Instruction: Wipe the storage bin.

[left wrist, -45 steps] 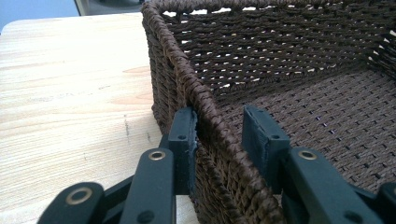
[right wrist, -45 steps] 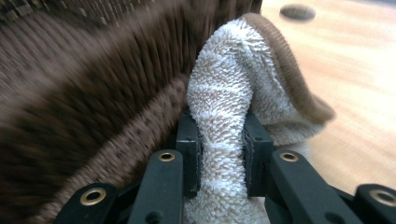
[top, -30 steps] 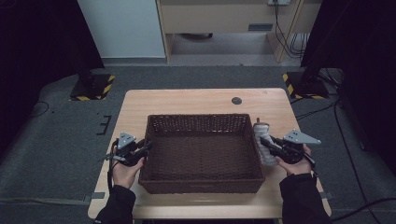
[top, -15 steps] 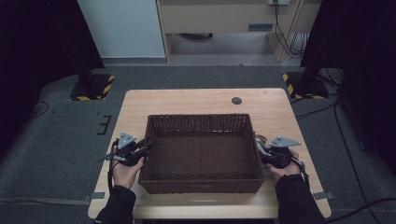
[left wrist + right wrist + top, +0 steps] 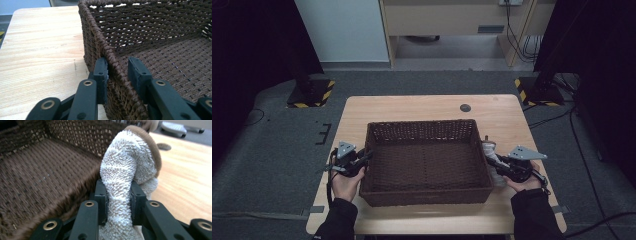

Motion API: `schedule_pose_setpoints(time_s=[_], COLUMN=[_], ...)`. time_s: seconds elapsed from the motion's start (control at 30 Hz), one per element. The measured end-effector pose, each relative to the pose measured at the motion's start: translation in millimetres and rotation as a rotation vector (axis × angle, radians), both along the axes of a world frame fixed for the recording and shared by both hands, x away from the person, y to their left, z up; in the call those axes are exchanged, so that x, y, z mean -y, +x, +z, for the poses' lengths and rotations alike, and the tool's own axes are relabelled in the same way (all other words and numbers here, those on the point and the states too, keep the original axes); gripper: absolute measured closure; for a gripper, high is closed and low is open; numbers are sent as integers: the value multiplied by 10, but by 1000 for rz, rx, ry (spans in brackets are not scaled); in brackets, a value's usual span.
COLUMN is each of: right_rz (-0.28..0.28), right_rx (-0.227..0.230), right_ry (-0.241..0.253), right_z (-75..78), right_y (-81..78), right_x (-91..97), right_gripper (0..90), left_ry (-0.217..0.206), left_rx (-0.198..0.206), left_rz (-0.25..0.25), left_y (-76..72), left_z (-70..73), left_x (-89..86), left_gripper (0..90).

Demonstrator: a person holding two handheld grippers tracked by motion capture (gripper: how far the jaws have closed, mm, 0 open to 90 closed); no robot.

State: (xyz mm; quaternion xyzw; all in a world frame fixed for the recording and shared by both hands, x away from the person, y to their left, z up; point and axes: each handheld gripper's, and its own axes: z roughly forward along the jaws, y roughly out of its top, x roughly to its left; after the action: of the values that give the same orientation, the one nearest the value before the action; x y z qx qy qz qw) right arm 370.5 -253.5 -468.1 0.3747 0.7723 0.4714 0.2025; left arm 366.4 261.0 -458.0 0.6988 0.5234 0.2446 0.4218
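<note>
Basket (image 5: 427,162) is stiff wicker: left tongs (image 5: 117,72) have just been closing astride its rim, inner pad (image 5: 135,71) apart; I keep right tongs (image 5: 117,195) clamped on soft towel (image 5: 127,170).

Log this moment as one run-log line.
left gripper: jaws astride basket left wall, just closing, inner jaw still apart | right gripper: shut on towel beside right wall | basket: on table
</note>
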Motion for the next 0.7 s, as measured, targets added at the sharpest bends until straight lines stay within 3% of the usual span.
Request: schedule_pose_setpoints(time_s=[0.1, 0.27, 0.33, 0.47, 0.6, 0.7], right_rz=[0, 0, -3, -14, -36, -34], right_rx=[-34, -110, -125, -104, -24, 16], right_ry=[-16, -89, -85, -70, 8, 35], right_z=[-84, -294, -325, -248, -29, 95], right_y=[33, 126, 150, 139, 53, -30], right_x=[-20, -74, -77, -26, 75, 117], right_gripper=[740, 740, 740, 738, 738, 738], left_ry=[-3, -9, -10, 2, -17, -31], left_rx=[0, 2, 4, 21, 49, 49], left_rz=[-2, -6, -7, -19, 0, -10], left_y=[7, 16, 15, 9, -5, -44], left_z=[-1, -5, -6, -4, 19, 43], left_x=[-5, -14, -17, -22, -61, -72], left_gripper=[686, 684, 681, 655, 521, 476])
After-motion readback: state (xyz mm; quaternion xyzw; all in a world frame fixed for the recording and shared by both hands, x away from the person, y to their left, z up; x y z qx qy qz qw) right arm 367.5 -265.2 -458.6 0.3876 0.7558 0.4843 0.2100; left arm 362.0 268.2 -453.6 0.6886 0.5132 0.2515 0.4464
